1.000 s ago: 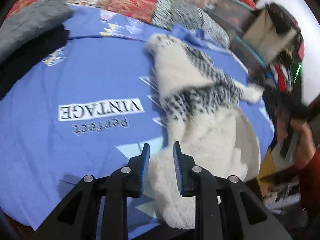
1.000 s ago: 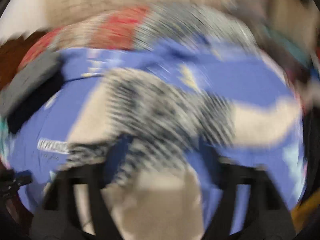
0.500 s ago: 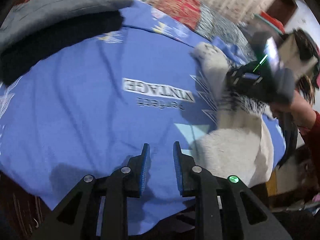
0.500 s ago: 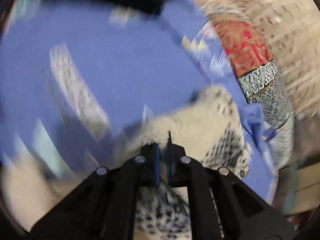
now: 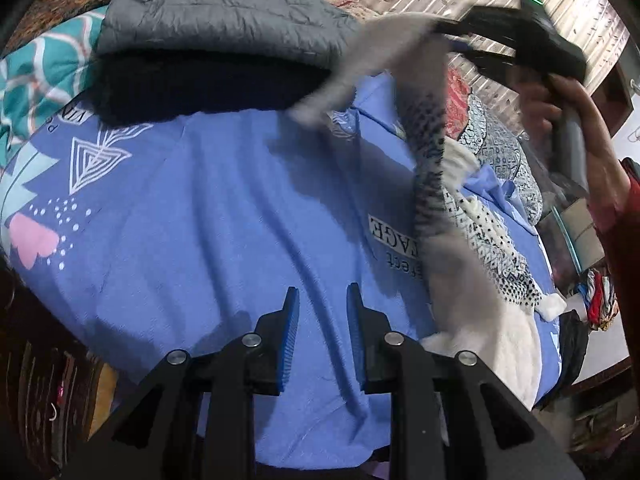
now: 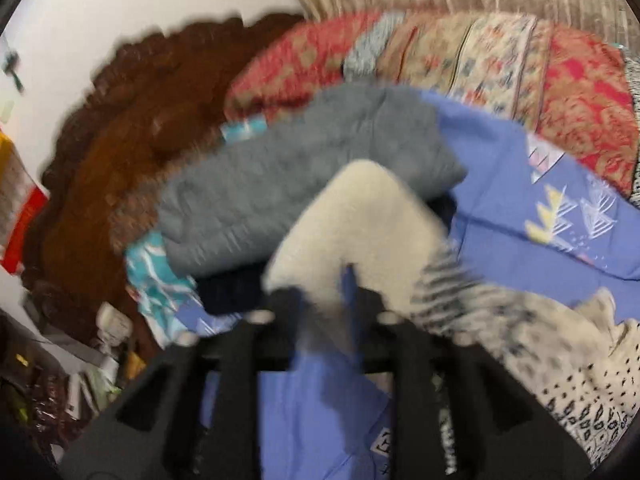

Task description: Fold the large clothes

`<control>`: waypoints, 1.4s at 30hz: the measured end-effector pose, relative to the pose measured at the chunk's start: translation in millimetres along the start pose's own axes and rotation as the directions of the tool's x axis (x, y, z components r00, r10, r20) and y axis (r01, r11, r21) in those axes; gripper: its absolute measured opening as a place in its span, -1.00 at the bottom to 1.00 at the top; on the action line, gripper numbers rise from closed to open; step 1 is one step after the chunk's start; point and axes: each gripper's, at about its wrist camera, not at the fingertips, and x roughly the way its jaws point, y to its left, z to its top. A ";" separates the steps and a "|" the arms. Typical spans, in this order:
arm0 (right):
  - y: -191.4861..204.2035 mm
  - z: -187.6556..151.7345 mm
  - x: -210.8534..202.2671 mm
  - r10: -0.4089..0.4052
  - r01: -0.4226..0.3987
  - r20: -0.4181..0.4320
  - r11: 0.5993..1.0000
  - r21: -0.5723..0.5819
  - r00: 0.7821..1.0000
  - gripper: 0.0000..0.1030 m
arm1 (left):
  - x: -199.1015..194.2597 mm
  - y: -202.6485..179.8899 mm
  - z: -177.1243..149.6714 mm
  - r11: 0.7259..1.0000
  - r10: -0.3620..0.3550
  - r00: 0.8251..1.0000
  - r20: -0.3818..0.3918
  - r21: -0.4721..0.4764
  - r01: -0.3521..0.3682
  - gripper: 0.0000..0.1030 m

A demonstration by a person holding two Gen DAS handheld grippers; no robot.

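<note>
My right gripper (image 5: 440, 30) is clamping the cream fleece garment (image 5: 430, 184), lifting it at upper right of the left view; rest is trailing down onto the blue bedsheet (image 5: 224, 216). My left gripper (image 5: 322, 304) is hovering bottom centre, jaws apart, garment just right of it.

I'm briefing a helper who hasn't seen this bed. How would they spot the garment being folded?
Start at the blue bedsheet with white printed lettering. On its right side lies a fluffy cream sweater, one end lifted by the right claw. Its black speckled band sets it apart from the plain grey jacket folded nearby.
</note>
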 end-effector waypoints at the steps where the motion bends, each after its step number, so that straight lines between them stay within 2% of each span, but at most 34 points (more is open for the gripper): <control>1: 3.0 -0.2 11.8 -0.034 0.034 -0.040 0.999 -0.014 0.999 0.29 | 2.3 -1.6 -0.6 1.000 -0.008 1.000 -0.006 0.006 0.008 -0.09; 2: 6.2 -4.3 22.1 -0.063 0.060 -0.072 0.997 -0.039 0.995 0.30 | 5.0 -3.8 -1.0 1.000 -0.013 1.000 -0.010 0.014 0.013 -0.09; 4: 5.3 -14.4 17.5 -0.061 0.058 -0.057 0.997 -0.059 0.996 0.30 | 12.2 -14.3 -2.4 0.999 -0.032 0.999 -0.026 0.042 0.033 -0.04; 7: -8.0 -38.0 -9.8 -0.052 0.049 -0.031 0.996 -0.070 0.998 0.32 | 25.5 -32.1 -7.2 0.992 -0.073 0.996 -0.061 0.098 0.078 0.14; 9: -23.2 -68.3 -38.1 -0.053 0.052 -0.007 0.994 -0.099 0.999 0.33 | 34.4 -48.0 -12.5 0.982 -0.111 0.990 -0.093 0.145 0.124 0.25; 13: -50.9 -148.4 -87.3 -0.025 0.022 -0.025 0.993 -0.117 0.999 0.34 | 45.1 -77.1 -25.0 0.951 -0.166 0.976 -0.141 0.240 0.196 0.48; 15: -66.9 -203.6 -111.4 0.007 -0.014 -0.063 0.994 -0.106 0.998 0.35 | 46.7 -91.2 -31.1 0.933 -0.183 0.969 -0.164 0.281 0.224 0.58; 16: -70.8 -218.5 -117.0 -0.004 -0.004 -0.070 0.994 -0.107 0.998 0.35 | 46.6 -95.4 -33.0 0.926 -0.190 0.967 -0.172 0.296 0.235 0.65; 17: -82.3 -247.4 -127.7 -0.034 0.028 -0.070 0.996 -0.087 0.997 0.35 | 46.4 -103.7 -36.1 0.913 -0.195 0.964 -0.183 0.325 0.246 0.73; 20: -113.0 -296.0 -134.2 -0.007 0.014 -0.118 0.998 0.062 0.993 0.35 | 56.6 -126.2 -44.9 0.880 -0.152 0.964 -0.217 0.414 0.232 0.92; 23: -133.4 -327.7 -130.4 0.015 0.009 -0.132 0.984 0.178 0.991 0.35 | 84.6 -142.9 -56.2 0.837 -0.070 0.958 -0.279 0.505 0.209 0.91; 24: -135.4 -333.2 -128.1 0.012 0.014 -0.134 0.983 0.185 0.991 0.35 | 95.8 -143.6 -61.5 0.831 -0.046 0.943 -0.328 0.512 0.218 0.86; 26: -135.0 -339.0 -125.8 -0.005 0.029 -0.129 0.983 0.184 0.992 0.35 | 102.3 -144.5 -64.2 0.843 -0.053 0.902 -0.428 0.465 0.270 0.10; 27: -134.1 -340.4 -126.8 0.008 0.014 -0.118 0.982 0.187 0.993 0.35 | 90.7 -143.0 -58.0 0.861 -0.145 0.861 -0.488 0.366 0.353 0.00; 28: -133.7 -340.7 -129.3 0.022 -0.002 -0.105 0.982 0.187 0.994 0.35 | 80.0 -140.6 -53.6 0.859 -0.207 0.841 -0.500 0.319 0.401 -0.17; 29: -131.9 -340.9 -132.3 0.027 -0.011 -0.088 0.984 0.178 0.996 0.35 | 52.3 -142.2 -43.9 0.837 -0.307 0.818 -0.486 0.271 0.475 -0.21; 30: -130.7 -341.0 -134.1 0.024 -0.011 -0.075 0.986 0.169 0.997 0.35 | 31.9 -143.4 -37.4 0.822 -0.353 0.815 -0.459 0.264 0.504 -0.21; 31: -130.6 -342.3 -134.1 0.028 -0.016 -0.066 0.986 0.168 0.997 0.35 | 12.7 -142.8 -31.9 0.813 -0.387 0.816 -0.429 0.259 0.522 -0.21; 33: -131.5 -344.1 -130.2 0.048 -0.033 -0.074 0.981 0.190 0.996 0.35 | -19.4 -135.4 -23.1 0.827 -0.400 0.840 -0.367 0.251 0.503 -0.21; 34: -129.6 -343.9 -126.5 0.061 -0.044 -0.080 0.979 0.197 0.995 0.35 | -28.6 -129.5 -21.7 0.845 -0.375 0.863 -0.339 0.259 0.469 -0.21; 36: -123.1 -347.7 -118.2 0.107 -0.085 -0.103 0.976 0.201 0.989 0.35 | -35.5 -112.8 -24.2 0.888 -0.281 0.915 -0.289 0.282 0.362 -0.21; 37: -115.8 -349.3 -114.9 0.134 -0.111 -0.111 0.976 0.189 0.985 0.35 | -31.8 -109.4 -24.7 0.906 -0.246 0.927 -0.284 0.273 0.325 -0.21; 39: -100.9 -348.8 -110.9 0.177 -0.158 -0.118 0.975 0.156 0.977 0.35 | -22.3 -88.9 -29.8 0.944 -0.181 0.936 -0.302 0.213 0.251 -0.21; 42: -74.9 -344.5 -99.2 0.220 -0.208 -0.153 0.974 0.094 0.963 0.35 | -15.4 -68.5 -36.4 0.969 -0.135 0.947 -0.291 0.162 0.188 -0.21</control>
